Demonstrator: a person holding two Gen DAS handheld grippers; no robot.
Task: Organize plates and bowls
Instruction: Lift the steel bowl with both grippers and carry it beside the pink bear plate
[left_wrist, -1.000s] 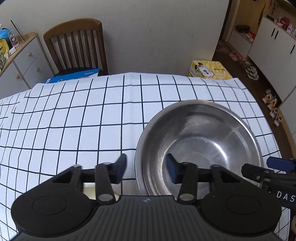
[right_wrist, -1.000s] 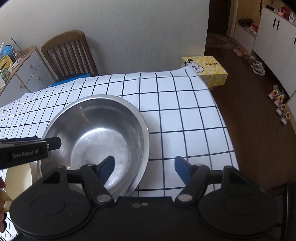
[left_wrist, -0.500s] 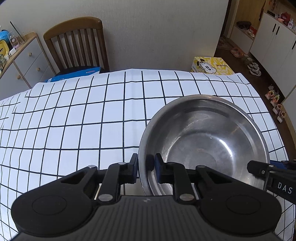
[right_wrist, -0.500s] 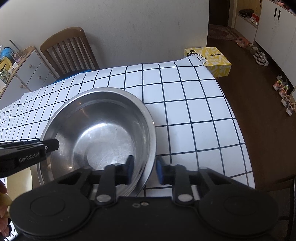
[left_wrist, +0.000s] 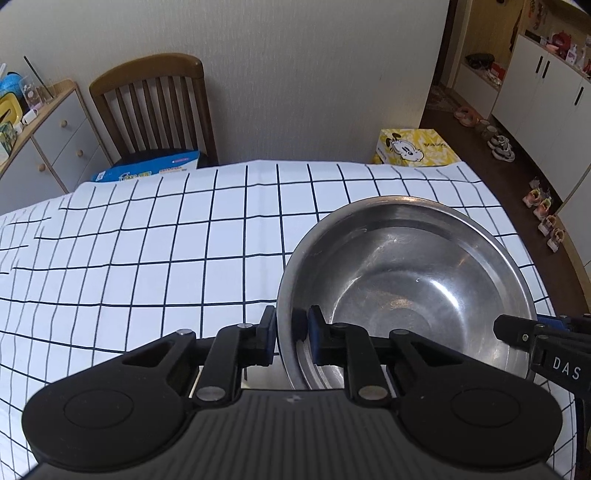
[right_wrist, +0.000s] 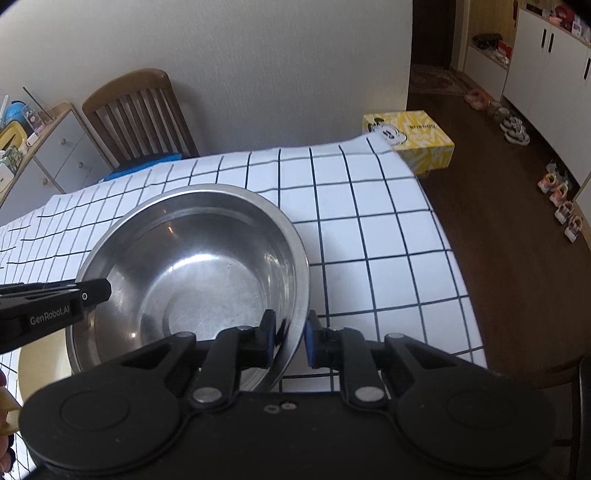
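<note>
A large steel bowl (left_wrist: 402, 280) is held over the checked tablecloth (left_wrist: 147, 251). My left gripper (left_wrist: 290, 334) is shut on the bowl's left rim, one pad inside and one outside. My right gripper (right_wrist: 290, 341) is shut on the bowl's right rim (right_wrist: 301, 295) the same way. The bowl also fills the left of the right wrist view (right_wrist: 199, 266). A pale yellow plate (right_wrist: 40, 365) shows partly under the bowl at the near left. Each gripper shows at the edge of the other's view.
A wooden chair (left_wrist: 155, 107) with a blue box (left_wrist: 147, 170) on its seat stands behind the table. A yellow cartoon box (right_wrist: 410, 142) sits on the floor past the table's far right corner. A drawer cabinet (left_wrist: 44, 140) stands at the left. The table's right edge drops to the floor.
Both grippers went from open to shut on opposite sides of the bowl's rim. The bowl has since risen a little and shifted with them.
</note>
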